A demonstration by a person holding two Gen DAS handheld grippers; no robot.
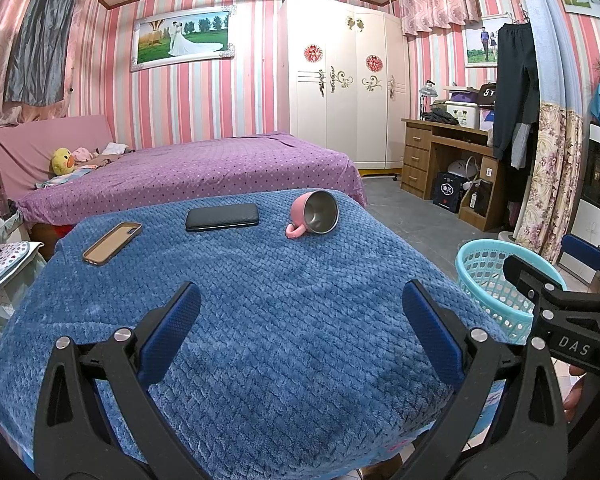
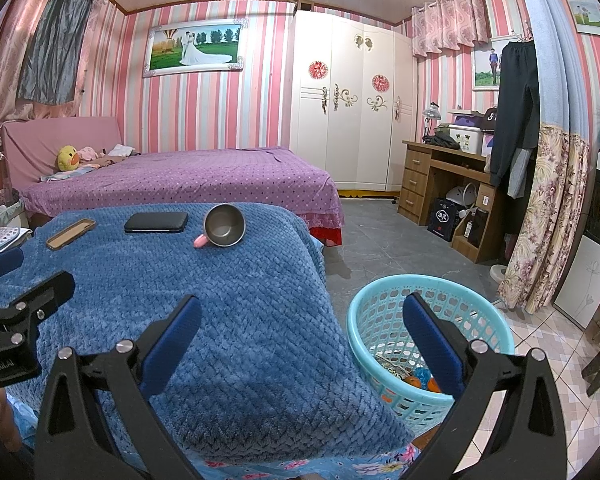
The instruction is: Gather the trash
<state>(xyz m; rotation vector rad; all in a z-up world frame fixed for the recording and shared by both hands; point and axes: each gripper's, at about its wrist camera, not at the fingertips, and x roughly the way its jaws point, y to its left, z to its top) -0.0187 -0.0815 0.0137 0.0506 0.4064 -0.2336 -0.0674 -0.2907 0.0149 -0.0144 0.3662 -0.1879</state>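
A turquoise plastic basket (image 2: 384, 320) stands on the floor to the right of the blue-blanketed table (image 2: 204, 300); it holds several small pieces of trash (image 2: 416, 380), orange and blue. It also shows in the left wrist view (image 1: 488, 276). My left gripper (image 1: 300, 312) is open and empty over the blue blanket (image 1: 260, 320). My right gripper (image 2: 300, 320) is open and empty, with its right finger (image 2: 432, 344) over the basket and its left finger over the table's right edge.
On the blanket's far part lie a tan phone case (image 1: 112, 242), a black wallet-like case (image 1: 222, 217) and a tipped pink mug (image 1: 314, 214). Beyond are a purple bed (image 1: 204, 168), a white wardrobe (image 1: 340, 92) and a wooden desk (image 1: 448, 160).
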